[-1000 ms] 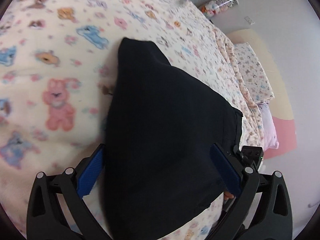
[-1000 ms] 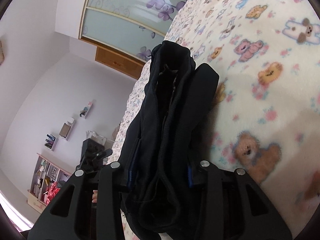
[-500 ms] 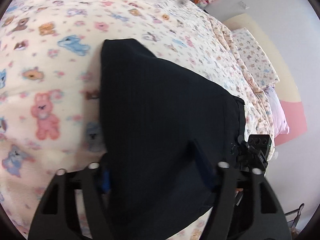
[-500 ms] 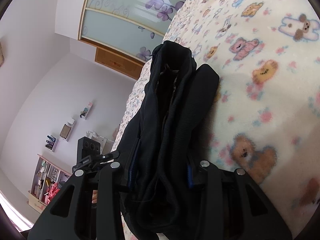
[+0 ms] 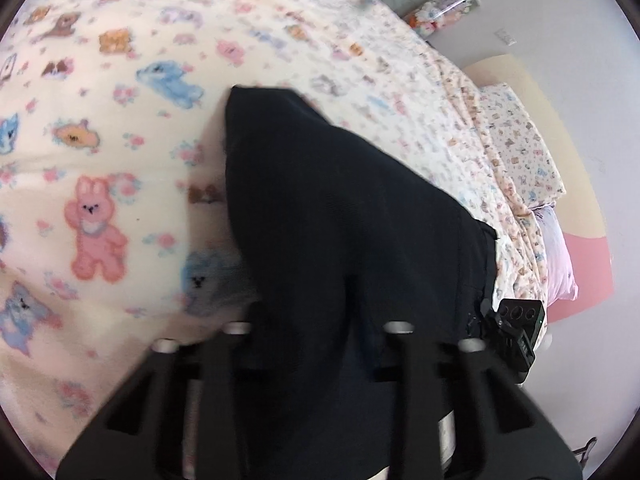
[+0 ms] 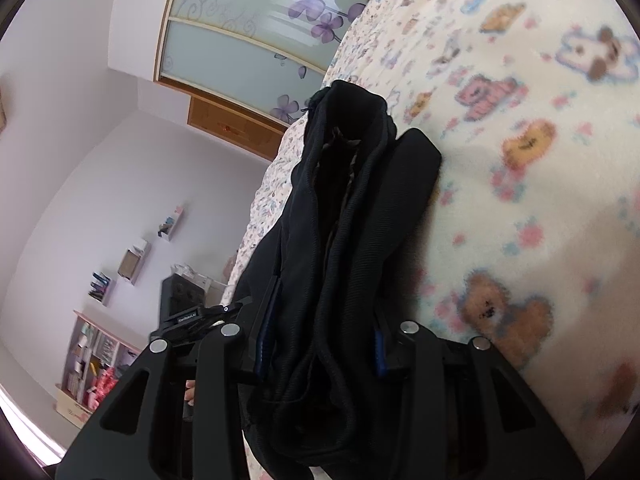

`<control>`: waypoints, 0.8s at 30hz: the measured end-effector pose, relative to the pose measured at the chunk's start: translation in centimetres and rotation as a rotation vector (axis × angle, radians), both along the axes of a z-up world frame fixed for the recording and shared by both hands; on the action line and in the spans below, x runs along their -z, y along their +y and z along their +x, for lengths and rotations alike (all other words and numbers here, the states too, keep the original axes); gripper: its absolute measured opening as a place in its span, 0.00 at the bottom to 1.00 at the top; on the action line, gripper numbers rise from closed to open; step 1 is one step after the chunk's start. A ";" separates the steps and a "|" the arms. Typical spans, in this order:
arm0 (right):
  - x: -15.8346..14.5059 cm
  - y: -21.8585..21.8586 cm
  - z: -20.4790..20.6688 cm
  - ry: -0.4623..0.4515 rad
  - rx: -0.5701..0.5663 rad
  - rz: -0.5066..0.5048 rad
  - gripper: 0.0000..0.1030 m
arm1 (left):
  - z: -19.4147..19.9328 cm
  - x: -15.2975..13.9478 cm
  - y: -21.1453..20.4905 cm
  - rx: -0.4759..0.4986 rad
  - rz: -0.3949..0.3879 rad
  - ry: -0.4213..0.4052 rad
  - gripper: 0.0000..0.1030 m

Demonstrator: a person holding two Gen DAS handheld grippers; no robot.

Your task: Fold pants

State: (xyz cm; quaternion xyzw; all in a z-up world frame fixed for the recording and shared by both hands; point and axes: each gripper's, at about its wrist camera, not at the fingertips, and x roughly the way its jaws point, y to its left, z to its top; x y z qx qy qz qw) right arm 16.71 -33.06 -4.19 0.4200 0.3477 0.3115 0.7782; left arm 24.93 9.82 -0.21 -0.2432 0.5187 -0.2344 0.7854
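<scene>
We've got the pants on the bed, a black mass running from bottom centre up to mid-frame in the left wrist view. In the right wrist view they fill the centre as bunched layers with ribbed edges.

Left gripper: jaws closing, cloth already between them at bottom centre; pad contact is hidden by the fabric, but we read it as clenching on the pants.

Right gripper: clamped on a thick wad of pants, blue pads pressed into both sides, bottom centre.

Handling, our call: soft, limp, light, and not fragile. Multi-layer, so it will sag and inner layers may slip out if we only pinch the outer one. The knit looks grippy, not slick. Best hold: the thick hemmed or banded edges, biting all layers deep in the pads, with both grips kept taut.
</scene>
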 end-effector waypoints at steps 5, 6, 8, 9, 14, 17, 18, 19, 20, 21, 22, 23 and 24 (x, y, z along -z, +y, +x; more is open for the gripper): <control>-0.7 -0.1 -0.2 -0.021 -0.001 0.049 0.36 | -1.6 -2.7 -1.0 0.027 0.067 -0.100 0.13; -0.9 -0.1 -0.2 -0.025 -0.002 0.056 0.36 | -1.8 -3.2 -1.1 0.031 0.067 -0.114 0.13; -1.2 0.0 -0.1 -0.032 -0.007 0.065 0.36 | -2.2 -4.0 -1.3 0.039 0.064 -0.142 0.13; -1.4 0.0 0.0 -0.035 -0.010 0.067 0.36 | -2.3 -4.4 -1.5 0.044 0.063 -0.153 0.13; -3.7 0.4 1.3 -0.069 -0.040 0.049 0.36 | -2.8 -6.4 -2.0 0.045 0.053 -0.213 0.13; -5.4 0.8 2.6 -0.086 -0.053 0.026 0.36 | -2.5 -7.5 -2.2 0.026 0.053 -0.246 0.13; -6.1 0.9 3.3 -0.096 -0.058 0.020 0.36 | -2.3 -8.0 -2.3 0.014 0.055 -0.264 0.13; -6.5 1.0 3.7 -0.103 -0.060 0.015 0.36 | -2.1 -8.4 -2.5 0.007 0.056 -0.277 0.13; -7.1 1.0 4.3 -0.116 -0.059 0.006 0.36 | -1.8 -8.8 -2.5 0.000 0.056 -0.289 0.13; -7.7 0.9 4.9 -0.125 -0.056 -0.001 0.36 | -1.4 -9.2 -2.6 -0.008 0.052 -0.301 0.13; -8.0 0.8 5.6 -0.132 -0.052 -0.001 0.36 | -0.9 -9.5 -2.8 -0.015 0.047 -0.311 0.13; -8.2 0.6 5.9 -0.137 -0.049 -0.002 0.35 | -0.4 -9.7 -3.0 -0.021 0.044 -0.319 0.13; -8.4 0.4 6.5 -0.143 -0.042 -0.004 0.35 | 0.0 -9.8 -3.0 -0.026 0.039 -0.324 0.13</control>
